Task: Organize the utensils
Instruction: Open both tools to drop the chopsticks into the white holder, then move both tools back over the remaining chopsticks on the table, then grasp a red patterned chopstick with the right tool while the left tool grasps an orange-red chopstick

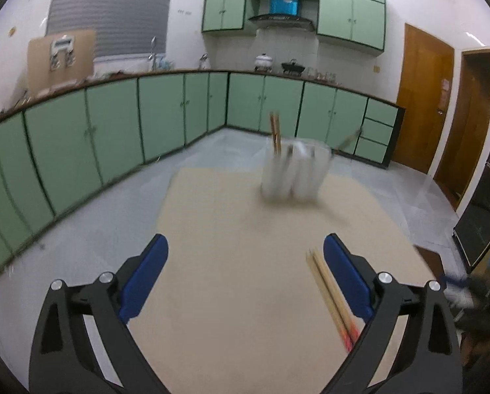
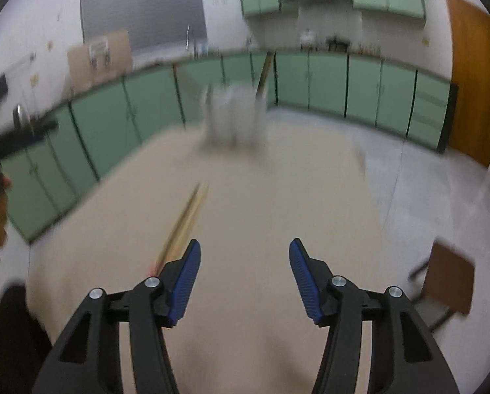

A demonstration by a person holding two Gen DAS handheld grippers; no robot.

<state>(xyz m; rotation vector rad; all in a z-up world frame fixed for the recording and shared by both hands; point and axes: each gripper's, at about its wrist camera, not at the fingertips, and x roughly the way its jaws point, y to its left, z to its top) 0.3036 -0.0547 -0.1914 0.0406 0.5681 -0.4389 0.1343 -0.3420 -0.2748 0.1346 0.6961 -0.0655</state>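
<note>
From my feed the tabletop [image 1: 238, 262] looked matt beige, the chopsticks [image 1: 330, 295] pale smooth wood. My left tongs [image 1: 245, 249] had ribbed blue pads [image 1: 343, 275] on matt black plastic with shiny metal pins.

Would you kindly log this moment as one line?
left gripper: open, empty | right gripper: open, empty | chopsticks: lying on table | utensil holder: holding chopsticks, blurred

No readable text, label, brand or number in either view, printed sheets on the cardboard panel [image 1: 61, 55] at the worktop's far left blurred, pink notice on the wooden door [image 1: 445, 84] illegible
</note>
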